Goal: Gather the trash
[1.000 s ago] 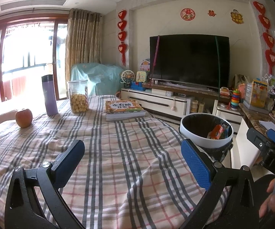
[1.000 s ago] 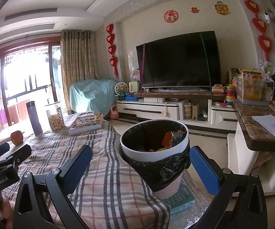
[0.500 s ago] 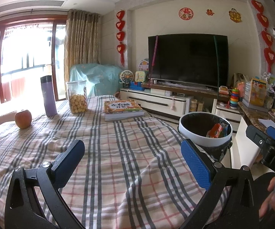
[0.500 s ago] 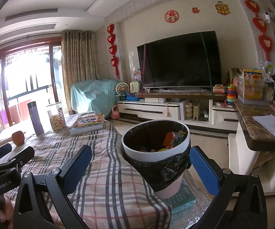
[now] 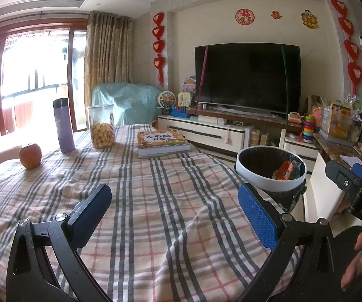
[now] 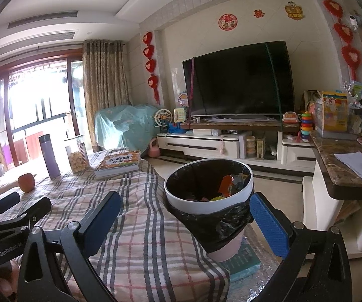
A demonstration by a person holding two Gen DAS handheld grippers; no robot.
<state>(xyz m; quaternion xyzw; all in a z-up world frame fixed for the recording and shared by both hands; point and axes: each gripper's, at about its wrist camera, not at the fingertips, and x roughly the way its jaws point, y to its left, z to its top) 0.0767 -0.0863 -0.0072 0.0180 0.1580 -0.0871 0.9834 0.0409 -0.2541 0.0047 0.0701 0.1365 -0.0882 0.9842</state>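
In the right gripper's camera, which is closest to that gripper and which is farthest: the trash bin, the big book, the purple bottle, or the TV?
From the right gripper:
1. Trash bin, just ahead between the fingers.
2. Big book, farther back on the checked cloth, left.
3. Purple bottle, beyond the book, far left.
4. TV, on the back wall.

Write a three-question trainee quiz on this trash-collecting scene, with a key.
1. True or false: the left claw holds a wrapper.
2. What lines the white trash bin? A) black bag B) blue cloth C) nothing
3. Which item on the plaid cloth stands between the apple and the cookie jar?

Key: 1. False; both it and the right claw are open and hold nothing. 2. A. 3. The purple flask.
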